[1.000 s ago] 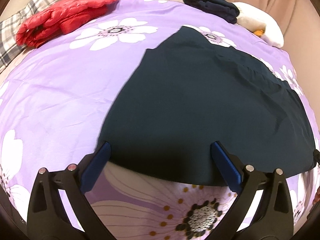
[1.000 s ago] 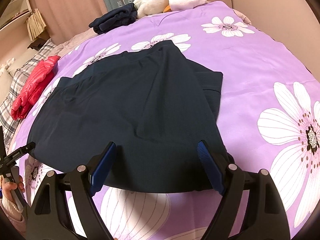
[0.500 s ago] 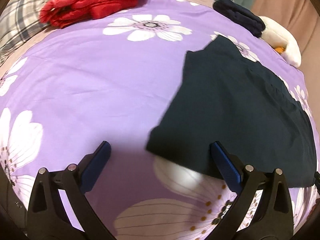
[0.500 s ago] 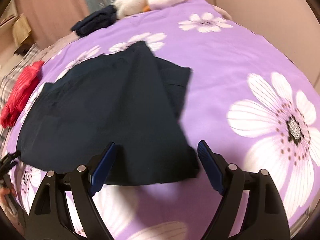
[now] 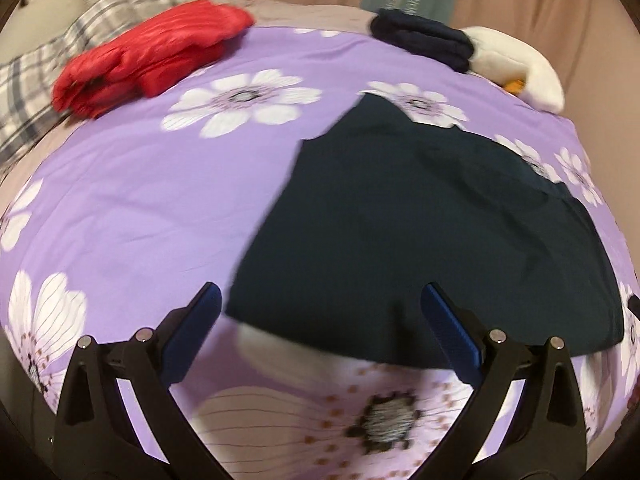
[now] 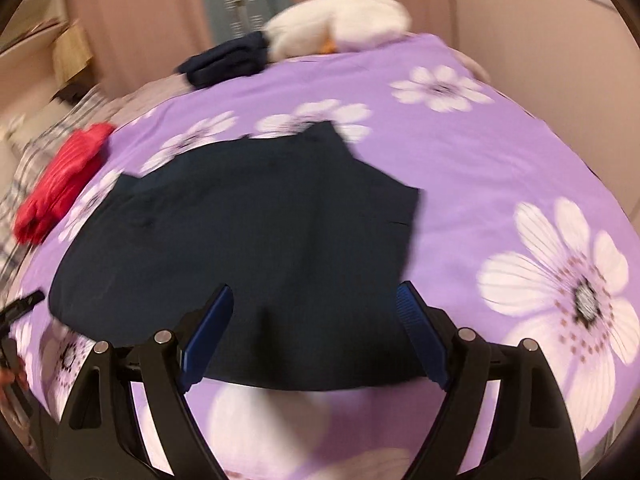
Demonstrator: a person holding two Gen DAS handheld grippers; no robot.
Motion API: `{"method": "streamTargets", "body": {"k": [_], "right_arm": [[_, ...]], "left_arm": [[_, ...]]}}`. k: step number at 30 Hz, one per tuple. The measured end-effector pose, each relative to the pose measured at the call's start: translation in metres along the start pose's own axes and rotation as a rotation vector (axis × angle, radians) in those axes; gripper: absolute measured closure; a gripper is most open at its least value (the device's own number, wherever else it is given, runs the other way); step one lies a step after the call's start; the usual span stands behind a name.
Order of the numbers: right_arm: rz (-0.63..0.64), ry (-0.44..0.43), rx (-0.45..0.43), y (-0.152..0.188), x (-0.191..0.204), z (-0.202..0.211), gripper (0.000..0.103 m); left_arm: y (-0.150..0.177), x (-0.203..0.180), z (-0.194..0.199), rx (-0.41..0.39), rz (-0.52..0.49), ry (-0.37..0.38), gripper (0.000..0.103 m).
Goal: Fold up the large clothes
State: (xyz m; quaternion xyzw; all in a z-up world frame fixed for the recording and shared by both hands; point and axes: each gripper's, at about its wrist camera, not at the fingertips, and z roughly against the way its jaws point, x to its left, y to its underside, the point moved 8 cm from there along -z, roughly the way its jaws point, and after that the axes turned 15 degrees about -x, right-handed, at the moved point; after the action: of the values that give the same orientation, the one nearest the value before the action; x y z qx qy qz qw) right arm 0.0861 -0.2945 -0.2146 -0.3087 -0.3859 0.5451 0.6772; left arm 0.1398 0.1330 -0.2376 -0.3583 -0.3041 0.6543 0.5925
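The dark garment [image 5: 420, 232] is lying partly folded just ahead of the left gripper [image 5: 320, 320] and right gripper [image 6: 316, 316]; both are being held wide apart, empty. Further folds are judged remaining.

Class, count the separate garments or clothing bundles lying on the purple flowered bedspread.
3. A dark garment spread flat in the middle, a red padded jacket folded at the far left, and a navy folded bundle at the far edge beside the white plush toy. Others may be hidden.

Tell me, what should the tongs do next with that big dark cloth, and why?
Probably lower both and pinch the near hem. The dark cloth lies flat and partly folded on the purple bedspread, and the left tongs and right tongs hover open above that edge, holding nothing.
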Motion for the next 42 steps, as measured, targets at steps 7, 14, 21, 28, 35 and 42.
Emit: {"method": "streamTargets", "body": {"k": [7, 14, 21, 28, 35, 42], "right_arm": [[0.085, -0.145, 0.012, -0.001, 0.074, -0.018, 0.019], [0.125, -0.21, 0.029, -0.005, 0.115, -0.047, 0.019], [0.13, -0.205, 0.052, -0.003, 0.123, -0.073, 0.019], [0.166, -0.158, 0.13, 0.016, 0.111, -0.102, 0.019], [0.17, -0.135, 0.09, -0.011, 0.1, -0.106, 0.019], [0.159, -0.135, 0.113, -0.038, 0.11, -0.15, 0.019]], "left_arm": [[-0.004, -0.057, -0.012, 0.005, -0.085, 0.06, 0.002], [-0.009, -0.092, -0.031, 0.014, -0.153, 0.094, 0.002], [-0.011, -0.112, -0.061, 0.038, -0.183, 0.1, 0.002], [0.0, -0.119, -0.081, 0.063, -0.294, 0.078, 0.002], [-0.022, -0.128, -0.1, 0.066, -0.285, 0.094, 0.002], [-0.044, -0.153, -0.136, 0.076, -0.343, 0.109, 0.002]]}}
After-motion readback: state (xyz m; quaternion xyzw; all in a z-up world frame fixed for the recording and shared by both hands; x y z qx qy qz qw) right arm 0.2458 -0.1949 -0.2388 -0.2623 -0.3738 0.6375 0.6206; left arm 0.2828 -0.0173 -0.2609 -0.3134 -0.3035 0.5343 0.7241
